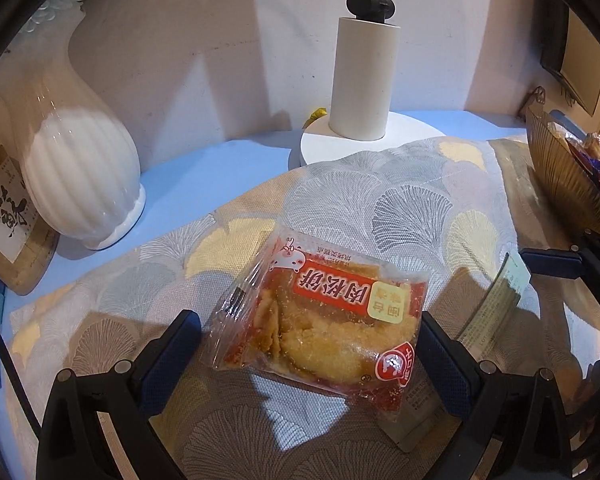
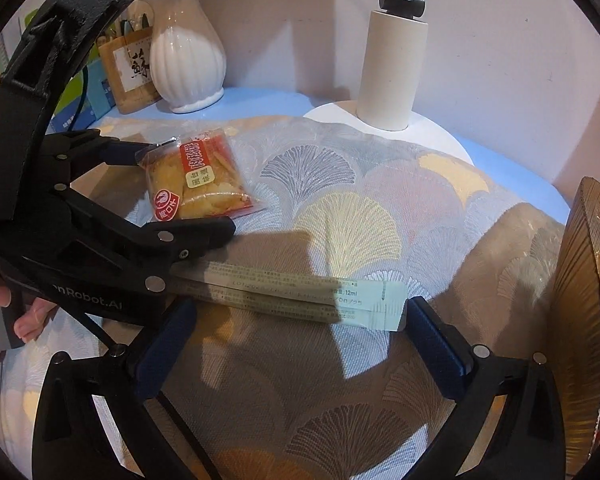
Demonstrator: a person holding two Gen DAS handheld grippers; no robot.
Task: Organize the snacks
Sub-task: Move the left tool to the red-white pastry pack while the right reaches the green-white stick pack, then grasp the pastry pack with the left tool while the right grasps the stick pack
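Observation:
A clear snack packet (image 1: 320,320) with a red label and a golden cake inside lies flat on the ginkgo-pattern cloth. My left gripper (image 1: 308,360) is open, one blue pad on each side of the packet; the right pad touches its edge. In the right wrist view the same snack packet (image 2: 204,180) sits between the left gripper (image 2: 172,192) fingers. Two pale green sachet strips (image 2: 300,296) lie side by side just ahead of my open right gripper (image 2: 300,344). Their right end is close to the right fingertip (image 2: 424,320). One sachet strip (image 1: 496,304) shows beside the packet.
A ribbed gold basket (image 2: 580,300) holding wrapped snacks stands at the right edge. At the back are a white ribbed vase (image 1: 84,176), a white lamp base (image 1: 360,140) with its column, and a wooden calligraphy frame (image 1: 8,216). A hand (image 2: 28,312) grips the left tool.

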